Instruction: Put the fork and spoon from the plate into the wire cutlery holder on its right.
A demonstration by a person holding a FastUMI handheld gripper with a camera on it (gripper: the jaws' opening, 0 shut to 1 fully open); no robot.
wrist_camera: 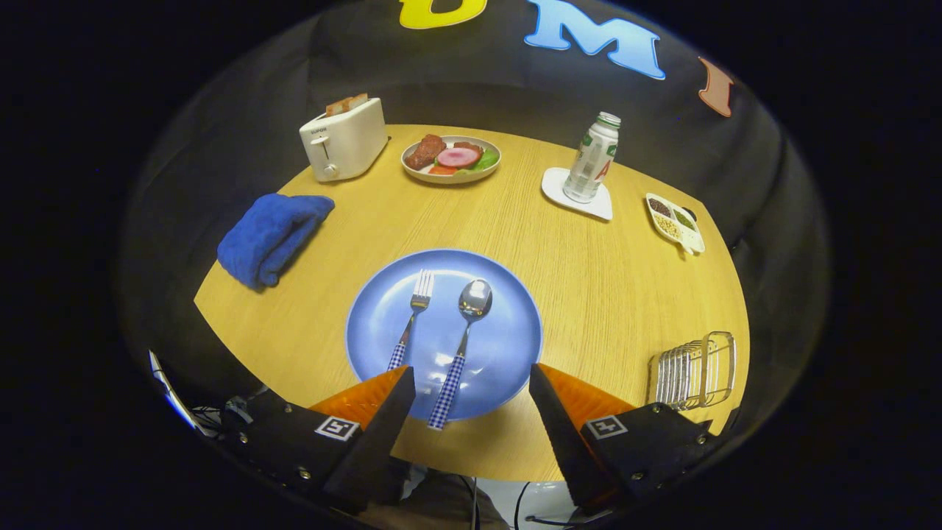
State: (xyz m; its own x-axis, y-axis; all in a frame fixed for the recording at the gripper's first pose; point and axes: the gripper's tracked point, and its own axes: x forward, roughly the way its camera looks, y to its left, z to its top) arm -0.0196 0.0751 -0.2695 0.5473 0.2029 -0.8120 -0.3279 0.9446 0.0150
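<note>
At the near edge of the round, pale wood-grain table (589,294), the gripper (471,379) hangs with its two wedge-shaped fingers spread wide, holding nothing. Just ahead of them lies a smooth, glossy blue plate (508,346), round and shallow. On it rest the fork (411,320) and the spoon (462,346) side by side, fork to the left, both of polished metal with blue-and-white checked handles pointing back toward the fingers. The spoon's handle end reaches over the plate's near rim, into the gap between the fingers; the fork's handle end is just beside the left fingertip.

To the right of the plate, near the table's edge, stands the wire cutlery holder (695,368), a cage of thin, bright metal bars.

Further off to the left sits a folded blue towel (272,235), soft and nubby. Beyond the plate stands a boxy white toaster (344,140) with toast in its slot, then a shallow dish of sliced meat and greens (450,157), a plastic bottle (592,158) upright on a white coaster (559,188), and a white divided tray (675,222) of grains.
</note>
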